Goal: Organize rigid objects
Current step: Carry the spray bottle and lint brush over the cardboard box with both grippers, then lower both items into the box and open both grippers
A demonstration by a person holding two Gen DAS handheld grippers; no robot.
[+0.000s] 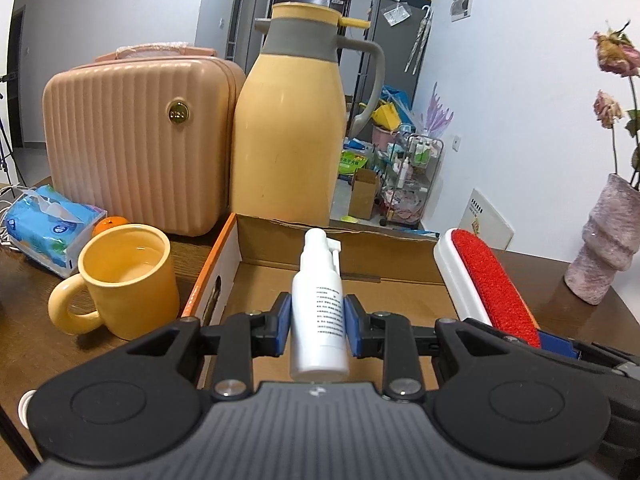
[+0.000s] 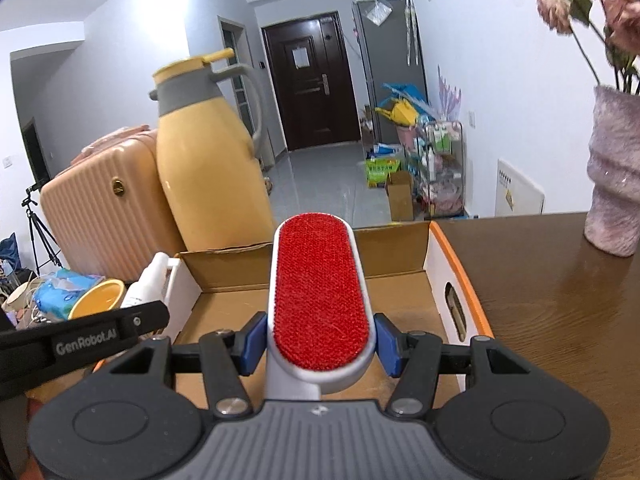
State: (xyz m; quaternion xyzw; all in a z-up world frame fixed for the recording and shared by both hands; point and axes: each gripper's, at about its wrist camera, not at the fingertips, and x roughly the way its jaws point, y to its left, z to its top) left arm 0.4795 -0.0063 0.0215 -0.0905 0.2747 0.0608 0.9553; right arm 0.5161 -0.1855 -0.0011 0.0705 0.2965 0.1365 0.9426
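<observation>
Left fingers (image 1: pixel 317 322) clamp spray bottle (image 1: pixel 318 320); right fingers (image 2: pixel 320 338) clamp lint brush (image 2: pixel 320 292), both tilted down.

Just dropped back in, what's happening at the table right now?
A person is holding two things over the open cardboard box on the wooden table. The left gripper is shut on a white spray bottle, and the right gripper is shut on a red lint brush. The part of the box floor in view is bare. A yellow mug stands beside the box.
</observation>
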